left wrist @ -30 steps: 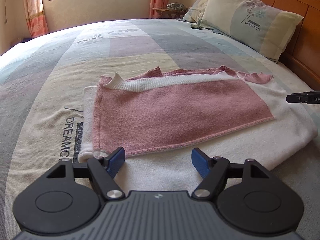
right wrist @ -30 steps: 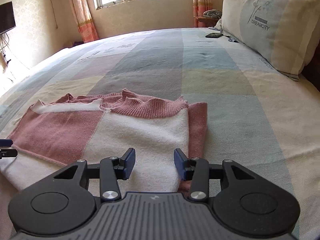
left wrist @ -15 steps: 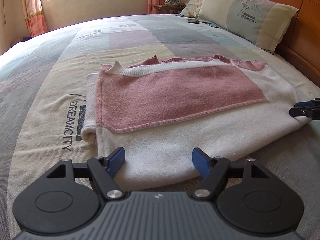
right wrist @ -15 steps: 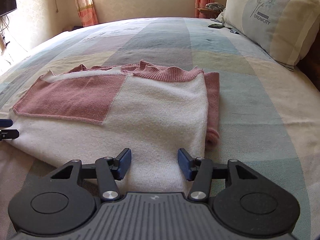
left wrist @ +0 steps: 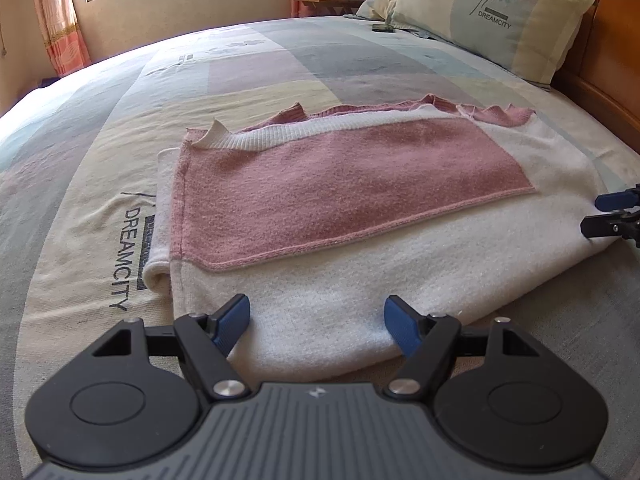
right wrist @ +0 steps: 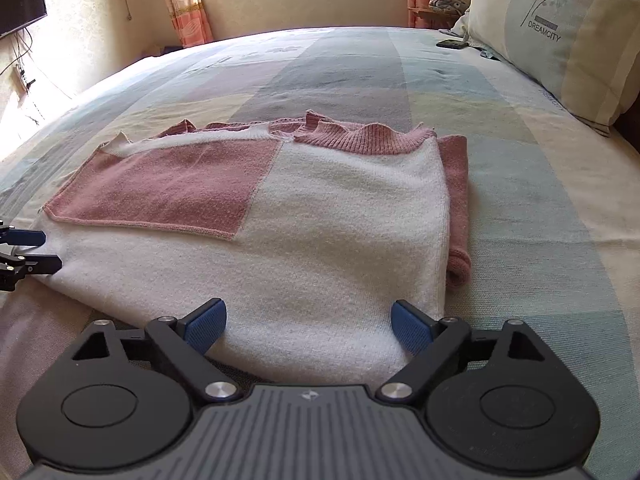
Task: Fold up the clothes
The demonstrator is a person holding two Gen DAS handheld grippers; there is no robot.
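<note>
**Both tools wide over the near hem**

While the left tool (left wrist: 316, 326) hangs spread at the near edge of the sweater (left wrist: 360, 216), nothing is pinched between its blue pads. Same deal for the right tool (right wrist: 308, 326): its jaws have just been opening and now stand wide, the white hem lying between them ungripped. Sweater's folded flat, pink and white, mid-bed (right wrist: 520, 208). Farther back on the right sits a pillow (right wrist: 560, 40), then curtains (right wrist: 184, 4) by the window.

Patchwork-covered bed (left wrist: 248, 64) with folded pink-and-white sweater (left wrist: 360, 208), pillow (left wrist: 492, 16) and small dark phone-like object (left wrist: 383, 28).
</note>
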